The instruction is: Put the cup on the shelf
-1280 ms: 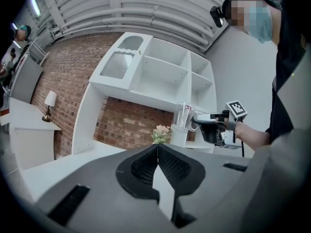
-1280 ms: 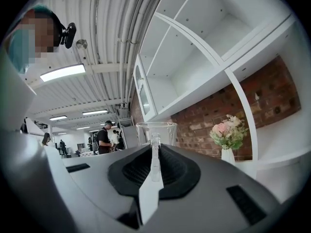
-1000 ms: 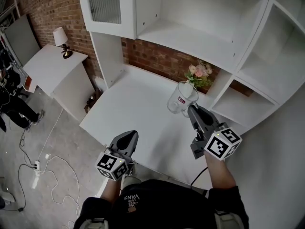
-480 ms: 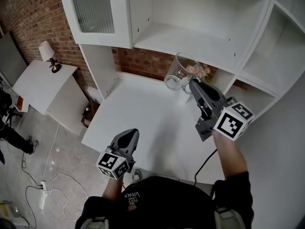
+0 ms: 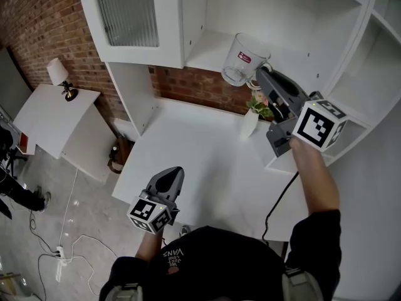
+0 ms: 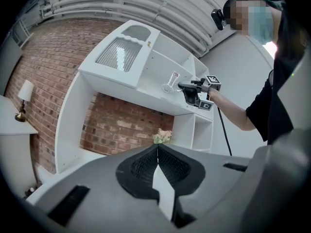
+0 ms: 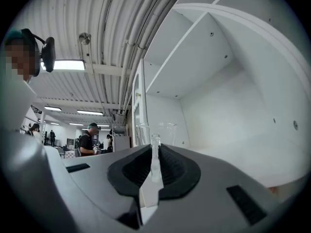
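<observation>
A clear glass cup [image 5: 244, 59] with a red label hangs level with the white shelf board [image 5: 207, 47], just in front of it. My right gripper [image 5: 260, 77] is shut on the cup's handle and points level toward the shelf. In the right gripper view the handle [image 7: 155, 152] stands between the jaws, with the cup's body [image 7: 165, 130] beyond them and the shelf bay behind. The left gripper view shows the cup [image 6: 171, 83] held out by the right gripper [image 6: 187, 86]. My left gripper [image 5: 170, 174] hangs low by the table's near edge, shut and empty.
A white vase of pink flowers [image 5: 254, 115] stands at the back of the white table [image 5: 194, 149], below the cup. A ribbed glass cabinet door [image 5: 131, 11] is left of the shelf bay. Open cubbies [image 5: 351, 124] lie to the right. A lamp [image 5: 59, 74] stands on a side cabinet.
My right gripper has risen with the cup from above the table to shelf height, moving toward the shelf. My left gripper has shifted only a little near the table edge.
</observation>
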Tool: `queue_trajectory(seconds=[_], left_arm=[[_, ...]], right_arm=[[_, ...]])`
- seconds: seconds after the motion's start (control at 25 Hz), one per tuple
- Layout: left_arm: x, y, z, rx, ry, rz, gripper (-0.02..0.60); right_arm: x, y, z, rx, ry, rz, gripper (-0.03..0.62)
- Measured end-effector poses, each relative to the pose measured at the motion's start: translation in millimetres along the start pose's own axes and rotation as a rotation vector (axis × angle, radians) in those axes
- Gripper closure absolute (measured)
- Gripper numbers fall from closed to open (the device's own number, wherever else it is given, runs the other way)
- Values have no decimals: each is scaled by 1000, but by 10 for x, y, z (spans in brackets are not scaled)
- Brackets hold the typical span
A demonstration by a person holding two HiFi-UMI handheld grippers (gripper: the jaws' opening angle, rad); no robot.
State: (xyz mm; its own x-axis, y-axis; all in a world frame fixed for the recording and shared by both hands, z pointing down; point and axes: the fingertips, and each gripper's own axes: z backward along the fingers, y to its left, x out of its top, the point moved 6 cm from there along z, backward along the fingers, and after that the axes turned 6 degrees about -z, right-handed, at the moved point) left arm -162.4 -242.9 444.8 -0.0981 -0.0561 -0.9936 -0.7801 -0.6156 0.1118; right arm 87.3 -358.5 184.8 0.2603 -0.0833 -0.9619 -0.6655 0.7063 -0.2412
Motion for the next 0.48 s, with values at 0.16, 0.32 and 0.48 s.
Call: queue_trajectory(seconds=[0.16,0.32,0.48], left_arm=[[24,104,-44,-13,-7,-4,574],[39,175,-89,-22,-13,-2,574],[24,238,-129,-28,-19,6,574]], right_arm=[[36,-99,-182,-43,42,32,565],[37,-161,-291,-79,84,66,565],[33,-209,-391,-107,126,87,565]])
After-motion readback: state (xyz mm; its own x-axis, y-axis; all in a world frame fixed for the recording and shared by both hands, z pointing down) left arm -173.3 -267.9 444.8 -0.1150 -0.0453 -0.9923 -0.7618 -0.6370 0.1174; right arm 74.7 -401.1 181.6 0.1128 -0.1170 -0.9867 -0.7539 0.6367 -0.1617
